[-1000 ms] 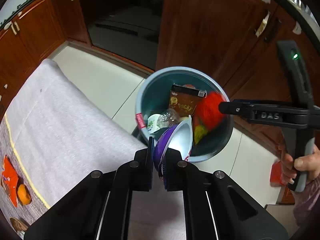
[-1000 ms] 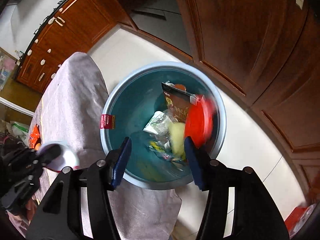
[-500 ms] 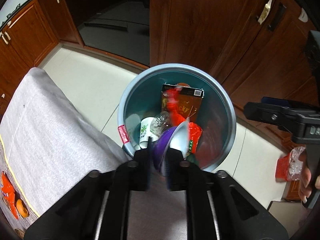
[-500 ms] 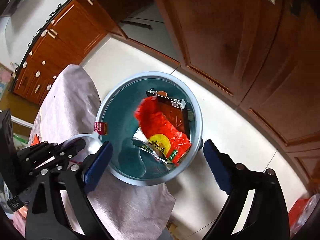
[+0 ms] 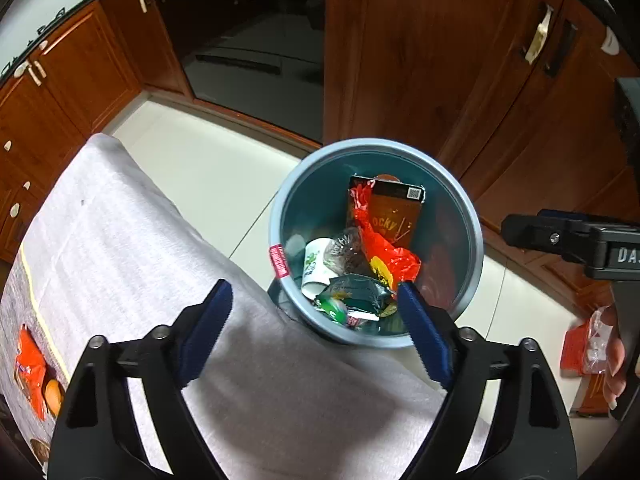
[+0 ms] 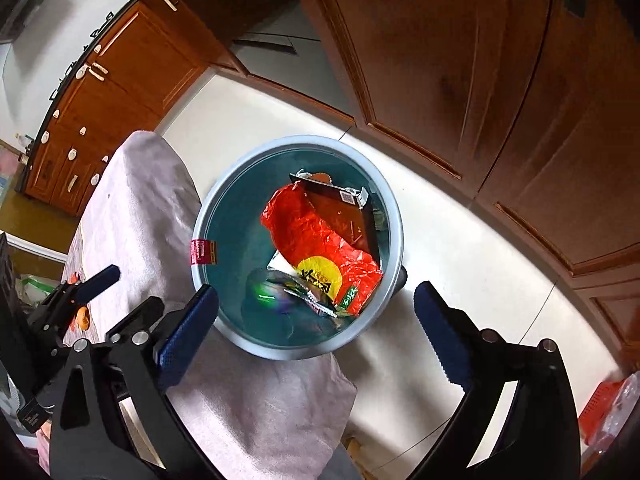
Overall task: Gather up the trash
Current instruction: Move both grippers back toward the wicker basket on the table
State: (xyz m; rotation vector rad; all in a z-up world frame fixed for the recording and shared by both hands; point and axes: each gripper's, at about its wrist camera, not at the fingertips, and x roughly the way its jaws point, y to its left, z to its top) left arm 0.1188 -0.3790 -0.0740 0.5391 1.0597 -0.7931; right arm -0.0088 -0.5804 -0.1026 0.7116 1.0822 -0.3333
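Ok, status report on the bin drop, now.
Left gripper jaws opening, nothing between. Right gripper jaws opening, empty. Red wrapper and other trash in bin. Nothing blocking the bin mouth.

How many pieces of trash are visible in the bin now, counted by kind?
Counted from what shows in the blue bin; more may lie hidden underneath.
Brown snack box: 1
Red wrapper: 1
White paper cup: 1
Dark green foil packet: 1
Clear crumpled plastic: 1
Total: 5
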